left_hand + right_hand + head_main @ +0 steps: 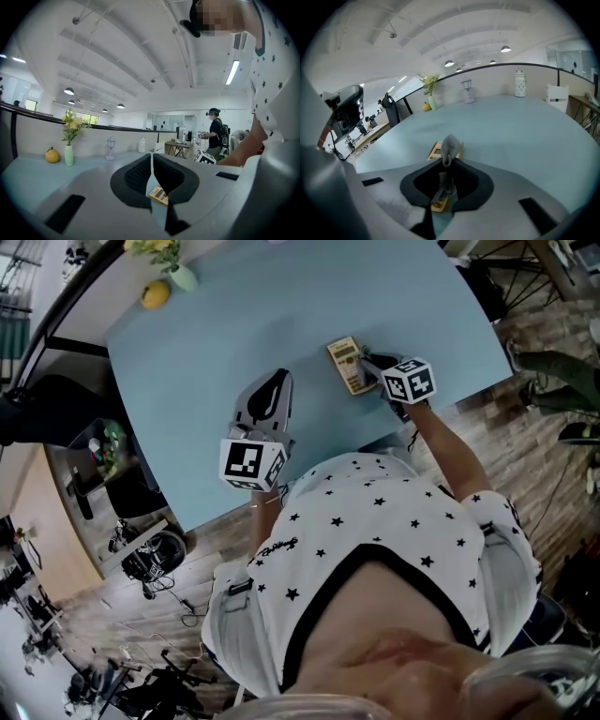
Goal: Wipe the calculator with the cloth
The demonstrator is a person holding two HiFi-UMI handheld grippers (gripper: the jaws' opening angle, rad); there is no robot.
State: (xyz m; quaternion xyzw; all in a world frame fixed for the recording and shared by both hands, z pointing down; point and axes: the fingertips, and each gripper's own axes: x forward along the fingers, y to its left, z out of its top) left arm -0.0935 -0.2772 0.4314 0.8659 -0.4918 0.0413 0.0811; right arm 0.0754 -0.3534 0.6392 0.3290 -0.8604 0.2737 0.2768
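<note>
Currently my right gripper [448, 164] is clamped on the soft, floppy cloth [450, 146], its bunched end poking out over the calculator [435, 151] directly under the jaws. I judge the calculator light and likely to skid when wiped. My left gripper [152, 161], jaws together and empty, sits left of the calculator and could pin an edge.

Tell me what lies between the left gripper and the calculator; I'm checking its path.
Nothing: the head view shows only bare table between the left gripper and the calculator.
</note>
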